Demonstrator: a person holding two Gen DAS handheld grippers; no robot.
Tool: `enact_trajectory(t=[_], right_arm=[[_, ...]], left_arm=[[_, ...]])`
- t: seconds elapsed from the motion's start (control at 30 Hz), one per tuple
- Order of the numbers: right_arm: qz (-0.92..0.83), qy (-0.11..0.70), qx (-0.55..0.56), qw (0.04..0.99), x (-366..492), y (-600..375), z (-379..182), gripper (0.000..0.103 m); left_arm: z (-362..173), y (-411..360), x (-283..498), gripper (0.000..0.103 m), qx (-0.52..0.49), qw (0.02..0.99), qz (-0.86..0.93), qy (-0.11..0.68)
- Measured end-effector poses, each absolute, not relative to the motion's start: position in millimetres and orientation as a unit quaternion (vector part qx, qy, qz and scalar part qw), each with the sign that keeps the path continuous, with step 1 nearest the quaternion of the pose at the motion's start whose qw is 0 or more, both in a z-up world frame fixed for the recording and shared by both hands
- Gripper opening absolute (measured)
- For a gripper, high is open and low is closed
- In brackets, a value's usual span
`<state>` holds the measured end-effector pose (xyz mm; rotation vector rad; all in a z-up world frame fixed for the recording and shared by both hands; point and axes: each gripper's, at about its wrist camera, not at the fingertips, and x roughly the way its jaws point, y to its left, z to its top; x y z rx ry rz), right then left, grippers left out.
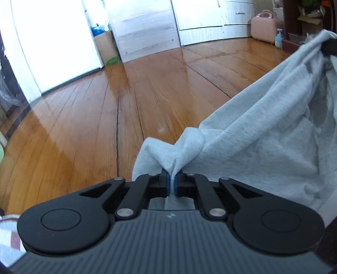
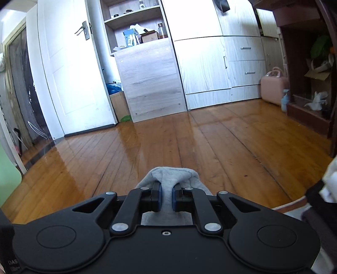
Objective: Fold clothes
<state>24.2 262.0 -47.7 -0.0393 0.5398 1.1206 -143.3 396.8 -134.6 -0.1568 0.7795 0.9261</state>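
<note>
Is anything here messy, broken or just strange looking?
Nothing looks broken or spilled. The grey garment hangs bunched and twisted in the air between the left gripper and right gripper, each clamped on a pinch of fabric. That suits mid-folding. The wooden floor shows dark gaps between boards.

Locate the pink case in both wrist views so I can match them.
Left wrist view: the pink case sits at the upper right, on the wooden floor against the pale drawer unit, above the lifted grey garment.
Right wrist view: the pink case is at the right, mid-height, right of the drawer unit.
Shared landmark: the small blue bottle standing just right of the case.
</note>
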Motion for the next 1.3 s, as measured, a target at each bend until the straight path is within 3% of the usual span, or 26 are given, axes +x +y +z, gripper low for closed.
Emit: enact_trajectory(t=[0.1, 0.2, 0.37, 0.47, 0.53, 0.57, 0.6, 0.63, 0.67, 0.77, 0.9, 0.97, 1.07, 1.13, 1.23, 1.3], right_arm=[[0.513, 0.242, -0.032, 0.823, 21.4, 252.7, -37.5, 0.009], [0.528, 0.244, -0.009, 0.814, 23.2, 242.6, -24.0, 0.009], [0.568, 0.245, 0.028, 0.785, 24.0, 234.9, 2.5, 0.008], [0.604, 0.218, 0.009, 0.766, 21.7, 249.9, 19.1, 0.009], [0.623, 0.199, -0.022, 0.756, 22.7, 270.9, 25.6, 0.01], [0.621, 0.188, -0.049, 0.76, 24.6, 287.6, 23.1, 0.017], [0.61, 0.176, -0.074, 0.769, 28.1, 306.0, 16.4, 0.028], [0.588, 0.173, -0.097, 0.785, 34.0, 324.6, 6.7, 0.054], [0.556, 0.184, -0.12, 0.802, 41.8, 341.8, -4.7, 0.063], [0.48, 0.252, -0.125, 0.831, 62.5, 363.8, -40.8, 0.06], [0.477, 0.344, 0.001, 0.809, 73.2, 330.5, -100.0, 0.06], [0.479, 0.399, 0.011, 0.782, 77.6, 337.6, -125.3, 0.06], [0.471, 0.41, 0.003, 0.781, 83.5, 348.6, -138.4, 0.061], [0.479, 0.408, 0.004, 0.777, 83.3, 356.2, -143.5, 0.062], [0.486, 0.417, -0.005, 0.768, 82.0, 367.3, -156.7, 0.062], [0.49, 0.42, -0.023, 0.764, 76.1, 374.8, -163.4, 0.062]], left_arm=[[-122.9, 388.9, -154.3, 0.004, -0.068, 0.811, 0.464, 0.35], [-75.0, 383.7, -176.6, 0.004, -0.01, 0.807, 0.526, 0.268], [33.9, 397.8, -222.8, 0.004, -0.056, 0.824, 0.551, 0.118], [47.2, 405.1, -228.2, 0.004, -0.05, 0.822, 0.56, 0.087], [19.9, 426.3, -227.7, 0.004, -0.065, 0.819, 0.562, 0.091], [6.1, 437.0, -227.4, 0.004, -0.073, 0.818, 0.563, 0.093], [-18.4, 450.3, -223.8, 0.004, -0.089, 0.815, 0.564, 0.099], [-49.2, 465.5, -220.8, 0.004, -0.114, 0.81, 0.564, 0.117], [-80.1, 480.8, -217.8, 0.004, -0.138, 0.803, 0.563, 0.136], [-144.5, 522.9, -206.3, 0.004, -0.22, 0.768, 0.561, 0.217], [-166.0, 559.3, -222.2, 0.007, -0.343, 0.735, 0.535, 0.236], [-172.8, 563.1, -236.5, 0.007, -0.388, 0.729, 0.519, 0.221], [-179.3, 571.0, -246.0, 0.007, -0.425, 0.722, 0.497, 0.226], [-176.3, 571.2, -249.1, 0.017, -0.432, 0.722, 0.492, 0.223], [-169.2, 570.9, -250.5, 0.057, -0.445, 0.72, 0.485, 0.219], [-158.8, 572.7, -243.8, 0.057, -0.441, 0.726, 0.47, 0.24]])
